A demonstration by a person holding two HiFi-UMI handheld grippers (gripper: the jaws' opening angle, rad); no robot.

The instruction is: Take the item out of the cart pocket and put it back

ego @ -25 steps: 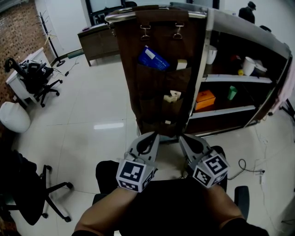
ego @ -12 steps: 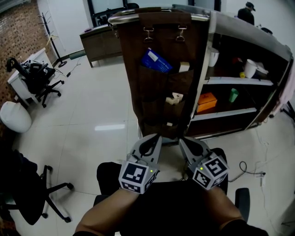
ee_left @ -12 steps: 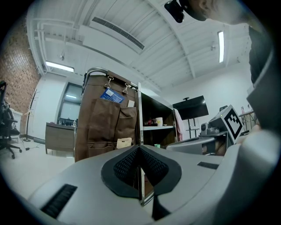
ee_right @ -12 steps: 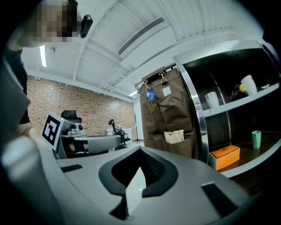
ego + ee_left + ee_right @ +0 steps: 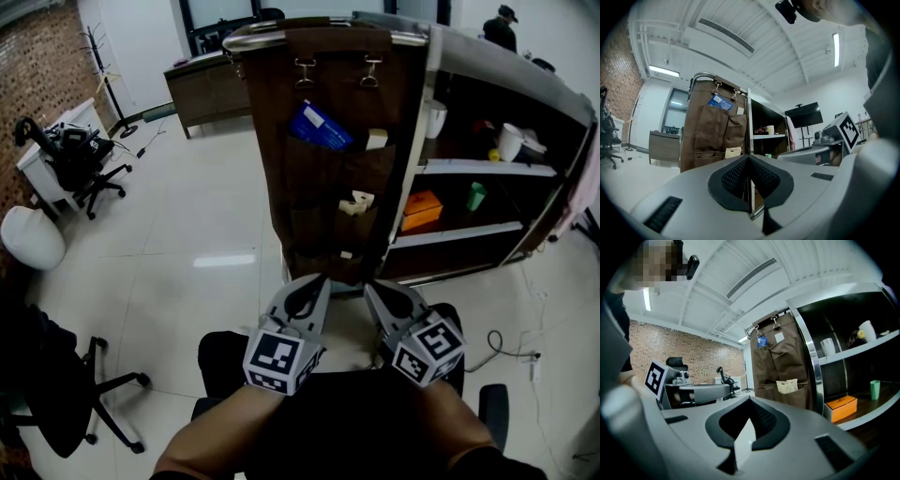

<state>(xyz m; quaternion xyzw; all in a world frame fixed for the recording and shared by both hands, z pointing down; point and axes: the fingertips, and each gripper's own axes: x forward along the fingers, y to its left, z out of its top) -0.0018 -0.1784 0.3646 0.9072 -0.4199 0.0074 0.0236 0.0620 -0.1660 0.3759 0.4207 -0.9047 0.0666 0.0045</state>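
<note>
Two closed grippers, nothing taken yet

Both tools are held low, close to the person. The left grey gripper [image 5: 312, 281] and the right grey gripper [image 5: 375, 286] are squeezed shut with nothing inside. Hardly anything has been changed since a second ago, so the reach is judged not begun. Plenty of shiny white floor [image 5: 202, 216] is left open ahead, and a black office chair [image 5: 70, 394] is kept well off to the left. Farther on, a blue flat packet [image 5: 319, 126] is tucked in the top pocket of the brown cloth pocket hanger [image 5: 309, 202] on the grey metal cart [image 5: 511, 73].

left gripper [image 5: 312, 279]: grey shell, black-white marker cube | right gripper [image 5: 372, 283]: same | fingers [image 5: 733, 176]: black textured pads | clothing: dark
</note>
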